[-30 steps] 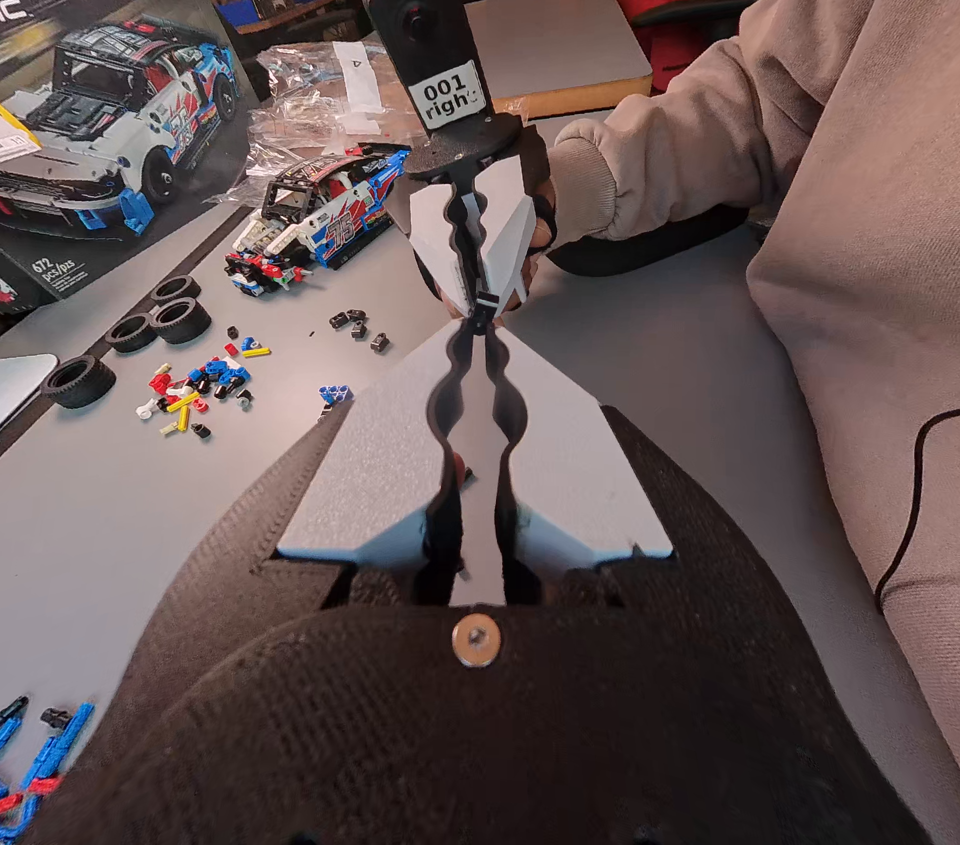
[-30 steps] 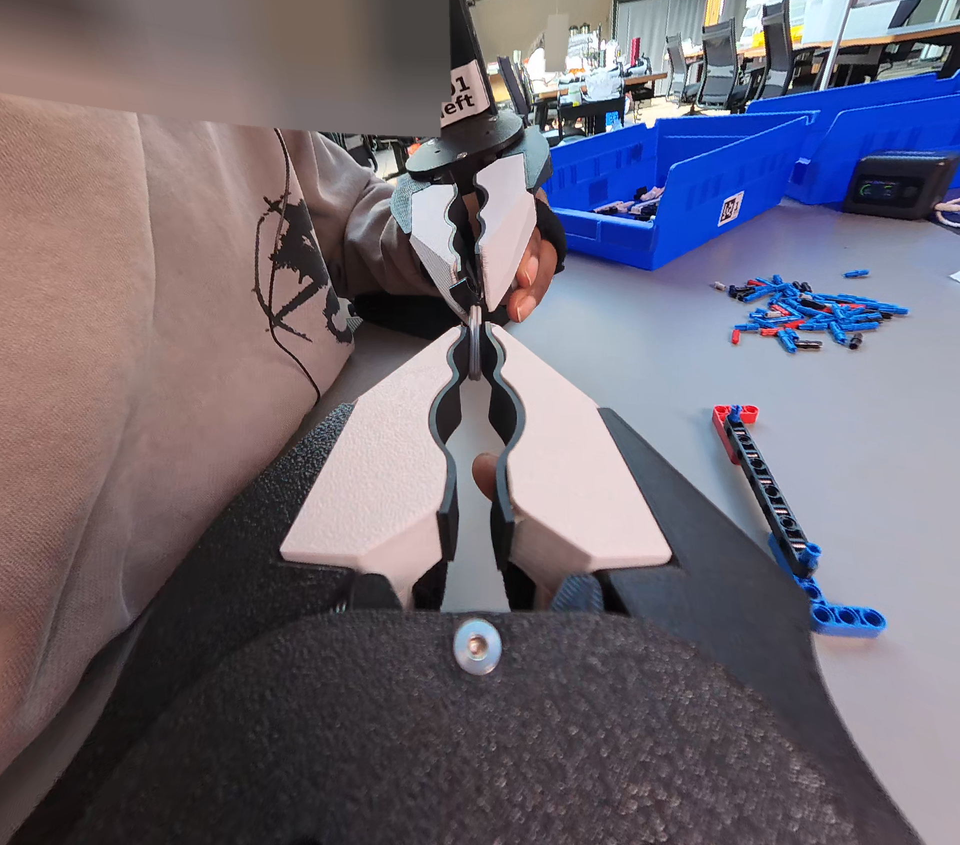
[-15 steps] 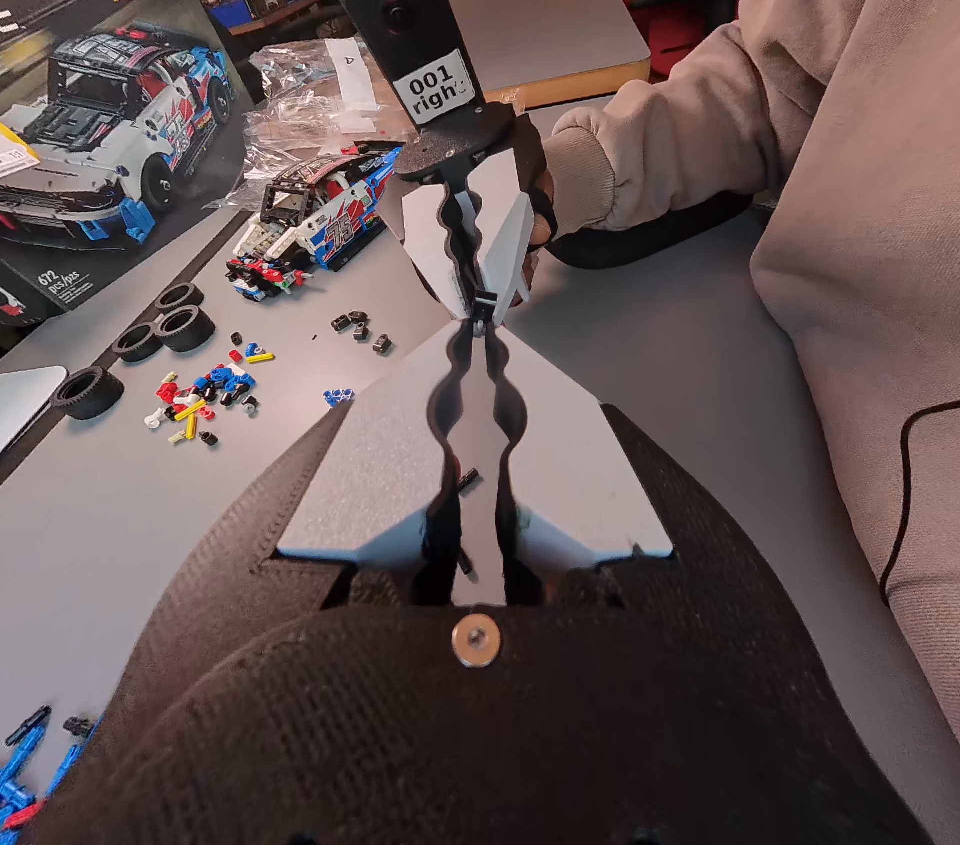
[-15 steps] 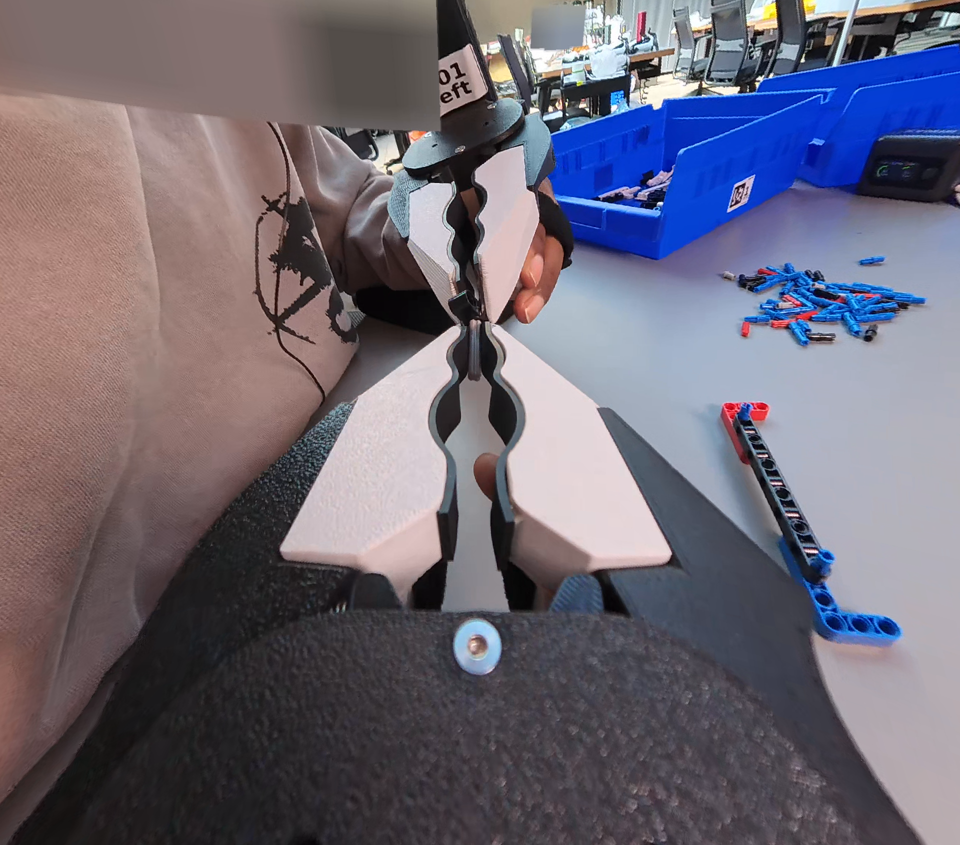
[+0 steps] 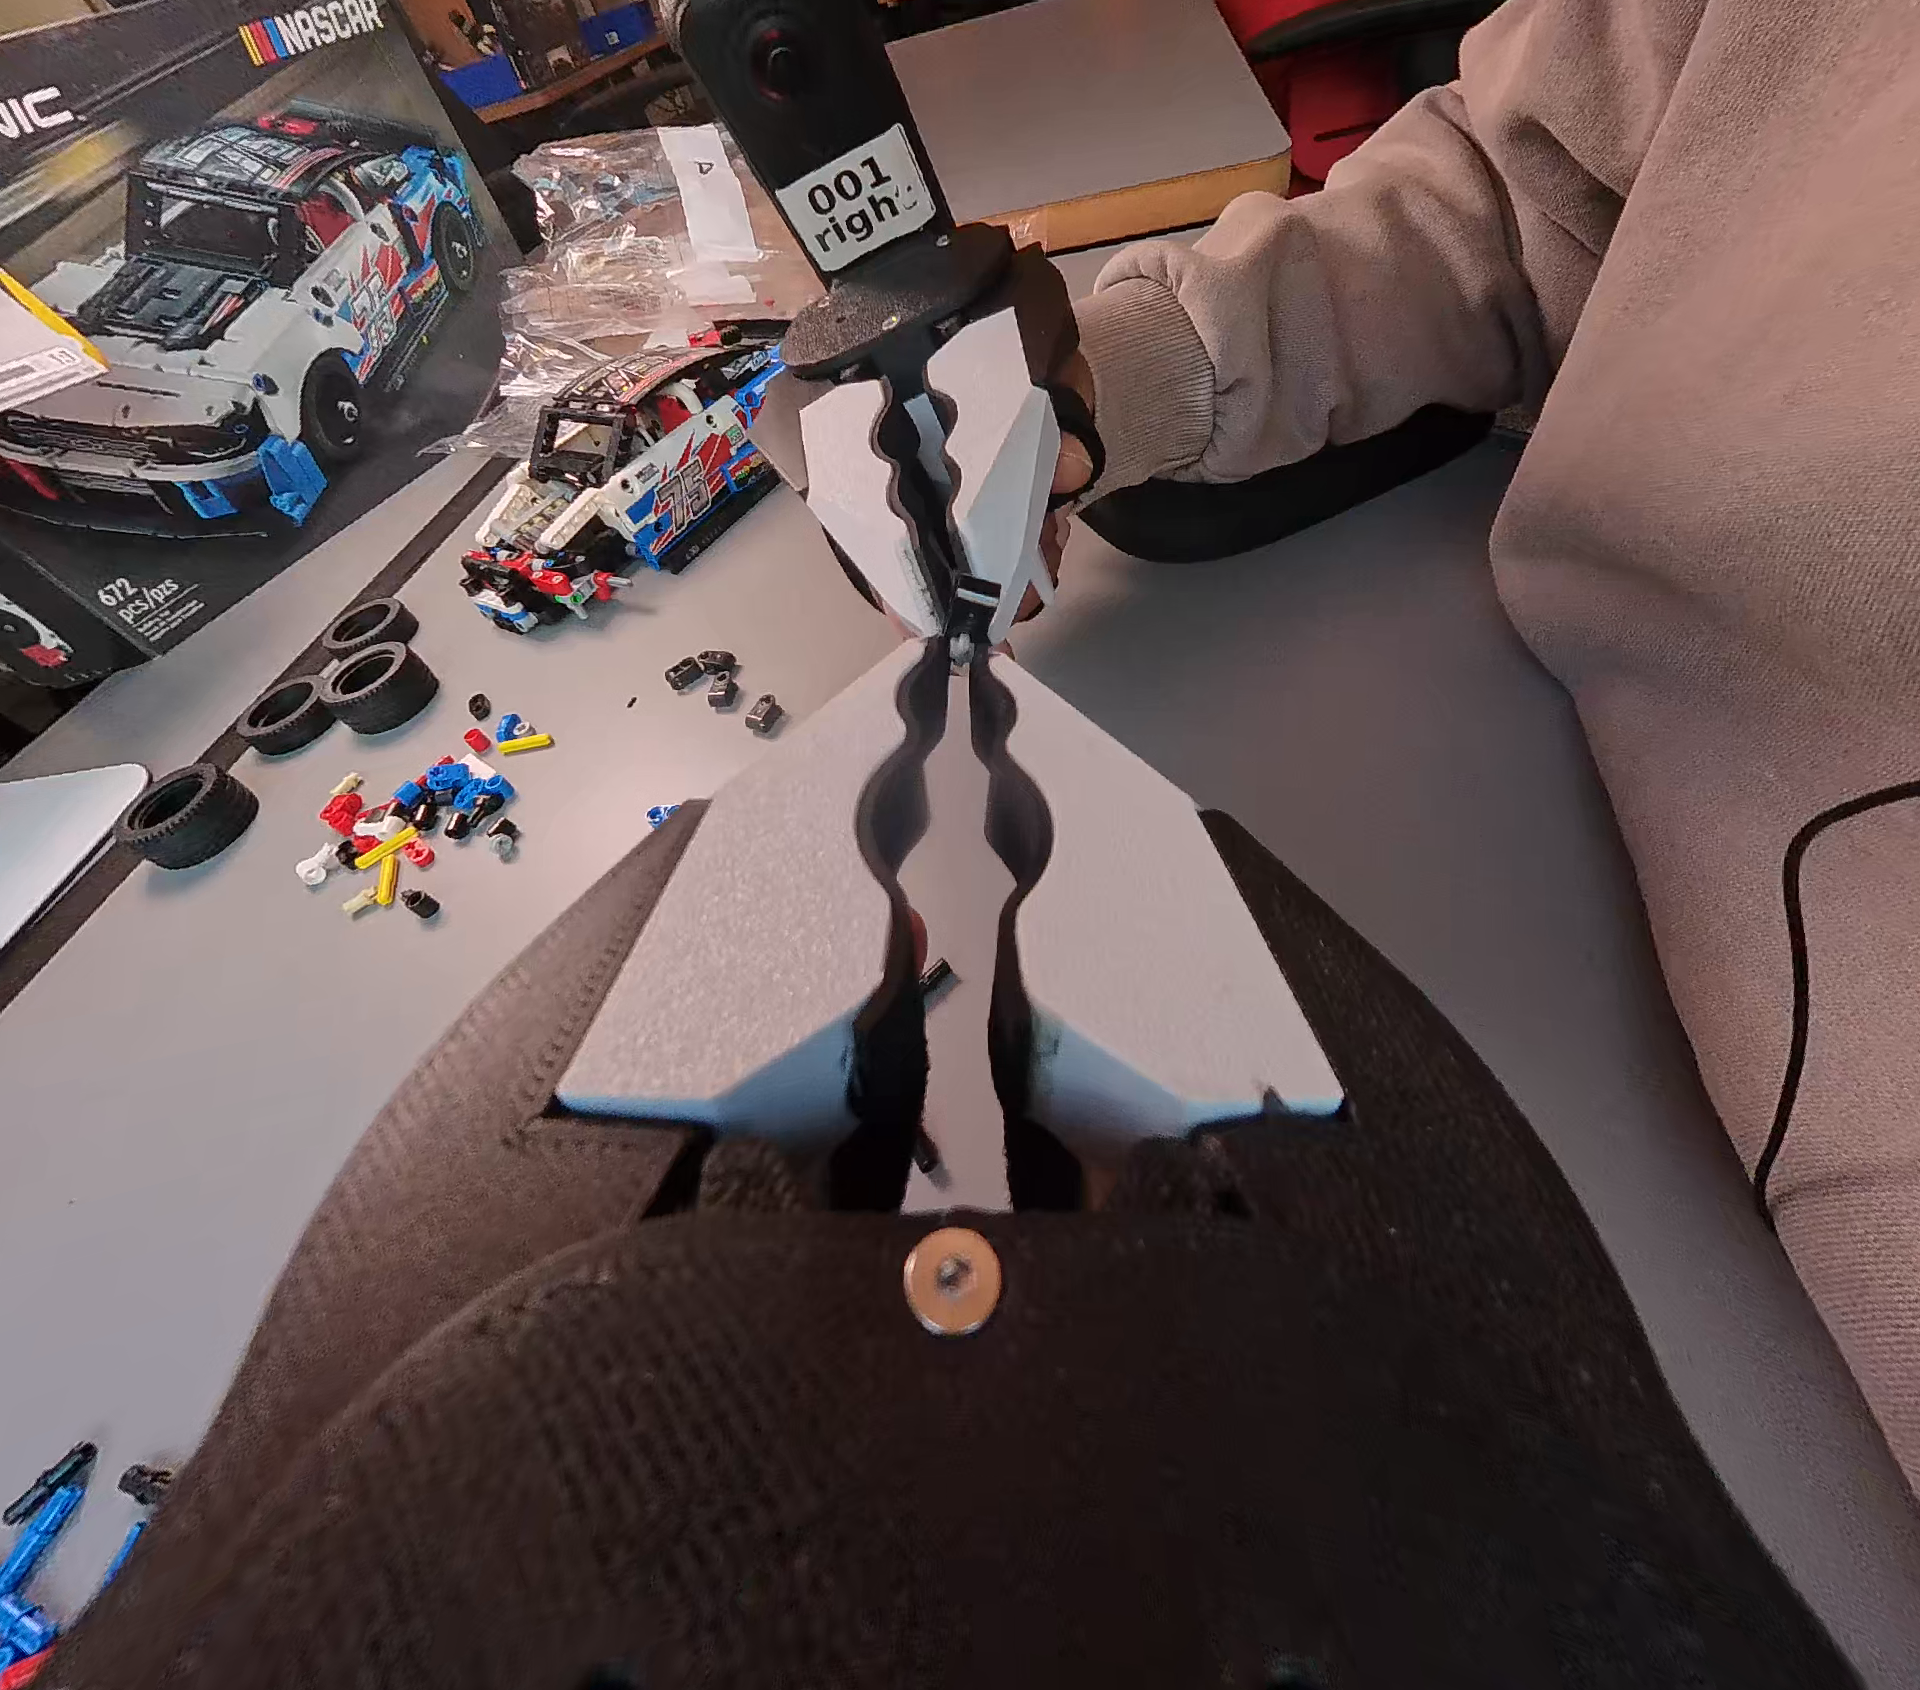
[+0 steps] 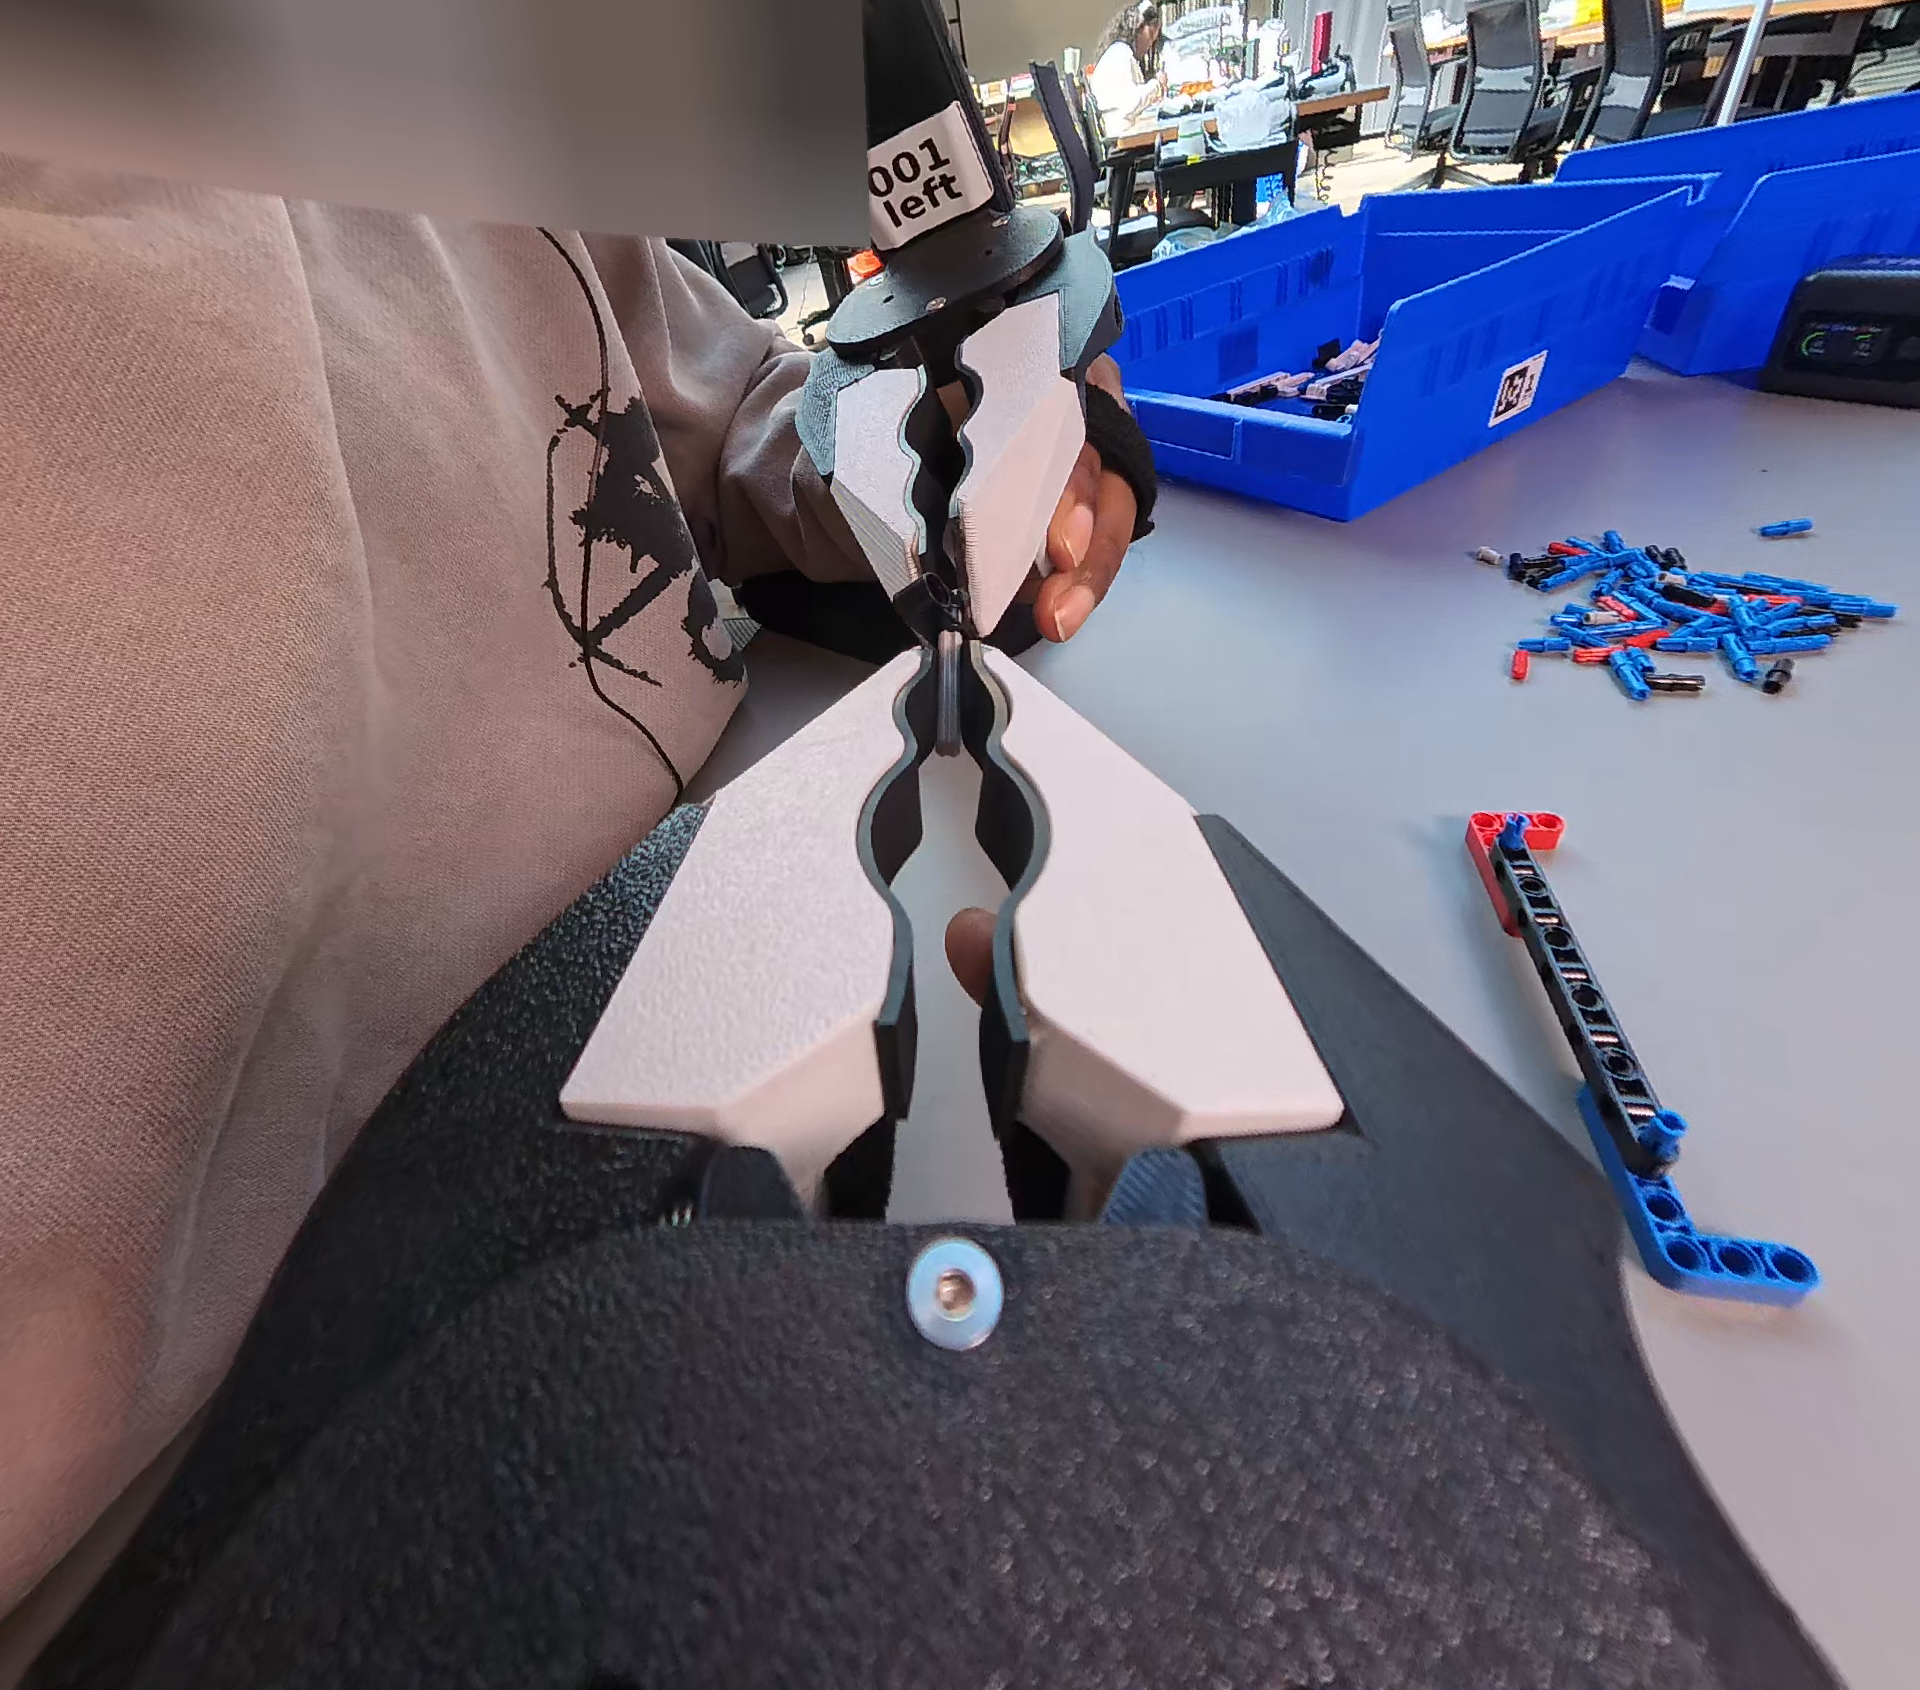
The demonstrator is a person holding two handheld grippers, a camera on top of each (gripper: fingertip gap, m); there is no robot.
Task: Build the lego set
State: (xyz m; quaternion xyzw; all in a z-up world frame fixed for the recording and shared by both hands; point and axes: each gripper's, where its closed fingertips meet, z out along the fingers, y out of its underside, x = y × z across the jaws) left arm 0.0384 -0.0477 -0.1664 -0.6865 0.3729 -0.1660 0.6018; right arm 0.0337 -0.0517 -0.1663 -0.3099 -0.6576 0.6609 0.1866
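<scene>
We hold both grippers tip to tip above the grey table [image 5: 1299, 809], close to our chest. Our left gripper [image 5: 954, 666] has its fingers nearly together, pinching a small black piece [image 6: 940, 601] at the tips; in the right wrist view that piece sits right against the flat grey part [image 6: 949, 705] gripped edge-on in our right gripper [image 6: 948, 674], whose fingers are also drawn narrow around it. Whether the two pieces are already joined we cannot tell. The half-built car [image 5: 623, 487] stands on the table well to the left of the grippers, in front of the box [image 5: 208, 269] and some clear bags [image 5: 613, 227]. Four tyres [image 5: 364, 684] and a scatter of small bricks [image 5: 426, 819] lie near it. On the other side lie a black beam [image 6: 1579, 986] with red and blue ends, a pile of pins [image 6: 1683, 622], and blue bins [image 6: 1403, 383] behind.
</scene>
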